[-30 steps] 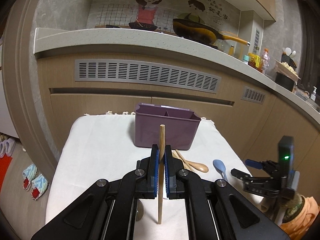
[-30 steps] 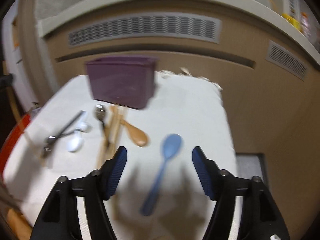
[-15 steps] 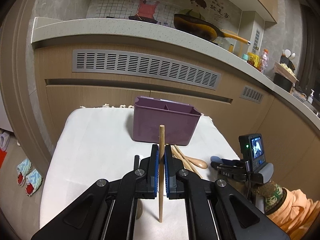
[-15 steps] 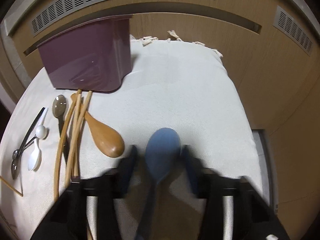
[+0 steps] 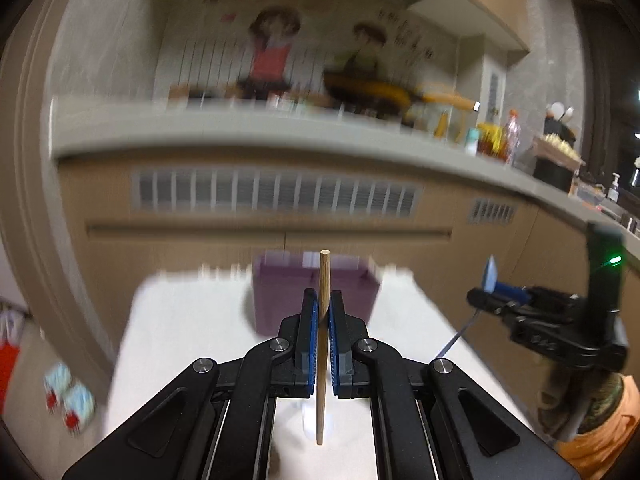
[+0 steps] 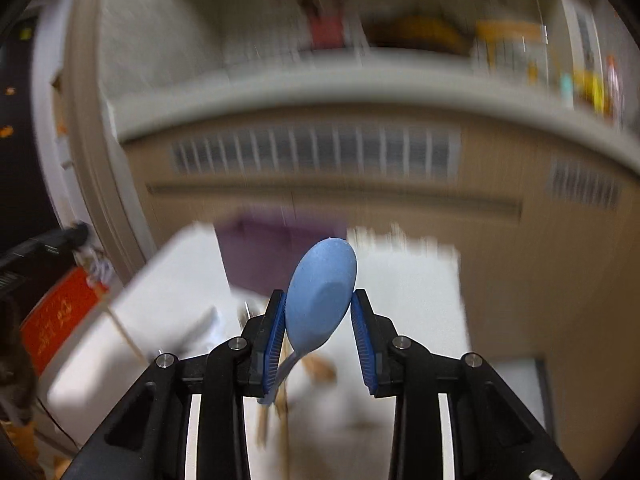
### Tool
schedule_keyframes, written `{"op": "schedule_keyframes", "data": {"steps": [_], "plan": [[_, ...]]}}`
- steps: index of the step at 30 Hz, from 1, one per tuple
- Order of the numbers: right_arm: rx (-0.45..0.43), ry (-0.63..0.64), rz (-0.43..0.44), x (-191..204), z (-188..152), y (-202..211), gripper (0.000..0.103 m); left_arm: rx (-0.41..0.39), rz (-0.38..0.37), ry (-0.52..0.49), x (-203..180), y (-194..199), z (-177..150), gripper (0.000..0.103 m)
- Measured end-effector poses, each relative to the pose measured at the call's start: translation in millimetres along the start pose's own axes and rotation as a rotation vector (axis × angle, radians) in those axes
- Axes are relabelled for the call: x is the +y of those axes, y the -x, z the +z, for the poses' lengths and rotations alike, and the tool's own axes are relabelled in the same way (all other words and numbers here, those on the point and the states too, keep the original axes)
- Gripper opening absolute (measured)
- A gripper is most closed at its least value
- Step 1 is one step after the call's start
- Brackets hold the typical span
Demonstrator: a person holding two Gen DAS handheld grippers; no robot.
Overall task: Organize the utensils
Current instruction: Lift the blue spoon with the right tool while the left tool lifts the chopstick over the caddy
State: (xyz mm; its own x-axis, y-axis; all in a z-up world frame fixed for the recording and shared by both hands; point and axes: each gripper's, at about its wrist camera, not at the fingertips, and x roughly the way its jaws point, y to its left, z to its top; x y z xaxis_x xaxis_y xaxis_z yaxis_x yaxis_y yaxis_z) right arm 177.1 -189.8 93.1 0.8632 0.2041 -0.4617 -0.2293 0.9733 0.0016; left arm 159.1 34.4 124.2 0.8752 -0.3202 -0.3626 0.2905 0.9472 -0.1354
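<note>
My left gripper [image 5: 323, 308] is shut on a wooden chopstick [image 5: 323, 344] that stands upright between the blue pads. The purple utensil caddy [image 5: 314, 296] stands just beyond it on the white cloth [image 5: 188, 320]. My right gripper [image 6: 320, 312] is shut on a blue spoon [image 6: 322, 296], gripped at the bowl, bowl up, handle hanging down, lifted off the cloth. The caddy [image 6: 276, 252] is behind the spoon in the right wrist view. The right gripper with the spoon also shows at the right of the left wrist view [image 5: 492, 292]. Both views are motion-blurred.
Wooden chopsticks and a wooden spoon [image 6: 316, 368] lie blurred on the cloth [image 6: 408, 300] under the right gripper. A cabinet front with a vent [image 5: 276, 196] and a countertop [image 5: 280, 136] rise behind the table. Slippers [image 5: 68, 396] lie on the floor at left.
My right gripper closed on the blue spoon and lifted it off the cloth, tilting up to face the cabinet. My left gripper still holds the chopstick and has tilted upward.
</note>
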Motion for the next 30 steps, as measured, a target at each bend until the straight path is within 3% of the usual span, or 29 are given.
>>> {"op": "schedule_keyframes", "data": {"steps": [6,11,15,20,25,27,29,30], "plan": [[-0.286,0.111,-0.054,19,100,22,0.03,-0.211,0.025,-0.103,-14,-13,87,0.005],[-0.335,0.123,-0.092,13,141,-19,0.03,-0.268,0.025,-0.107,-6,-53,124,0.005],[-0.268,0.129,-0.111,13,139,-68,0.03,-0.237,0.033,-0.087,7,-102,126,0.005],[-0.14,0.131,-0.111,12,109,-130,0.03,-0.16,0.038,-0.028,31,-159,103,0.005],[-0.009,0.115,-0.063,8,79,-177,0.029,0.001,0.005,0.059,58,-211,69,0.007],[0.06,0.1,-0.01,6,67,-191,0.032,0.087,-0.011,0.095,67,-229,53,0.009],[0.089,0.098,-0.014,7,56,-196,0.045,0.144,-0.014,0.129,75,-239,37,0.013],[0.089,0.106,-0.022,7,52,-195,0.046,0.154,-0.013,0.136,77,-239,31,0.016]]}}
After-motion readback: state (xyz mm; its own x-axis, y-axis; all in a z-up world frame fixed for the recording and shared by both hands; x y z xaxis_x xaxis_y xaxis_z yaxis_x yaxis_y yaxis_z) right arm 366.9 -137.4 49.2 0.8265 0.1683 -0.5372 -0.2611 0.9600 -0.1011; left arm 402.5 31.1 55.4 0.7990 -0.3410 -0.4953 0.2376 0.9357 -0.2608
